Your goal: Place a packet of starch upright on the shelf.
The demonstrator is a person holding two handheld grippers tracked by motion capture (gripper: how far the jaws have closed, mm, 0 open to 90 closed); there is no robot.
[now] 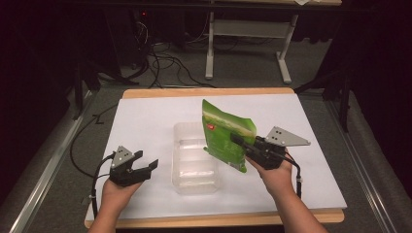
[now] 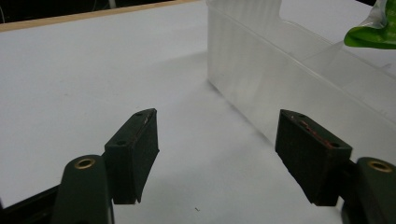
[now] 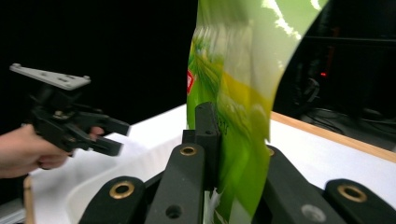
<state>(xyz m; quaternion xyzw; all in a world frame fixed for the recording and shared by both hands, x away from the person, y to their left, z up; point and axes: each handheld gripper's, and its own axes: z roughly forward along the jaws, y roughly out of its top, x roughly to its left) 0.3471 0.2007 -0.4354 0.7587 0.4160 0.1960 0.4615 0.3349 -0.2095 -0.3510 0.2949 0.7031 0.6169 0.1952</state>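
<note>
Your right tongs [image 1: 241, 142] clench the green snack bag [image 1: 226, 133], held upright above the clear plastic bin [image 1: 194, 177] on the table [image 1: 145, 116]. Left tongs [image 1: 145, 162] released, beside the bin. Pickup done; lowering it in remains.

One green pouch [image 1: 226, 136] stands over one clear plastic tray [image 1: 194, 172] on the table. Two grippers are counted: one left gripper [image 1: 148, 161] beside the tray's left wall, and one right gripper [image 1: 236, 139] at its right.
</note>
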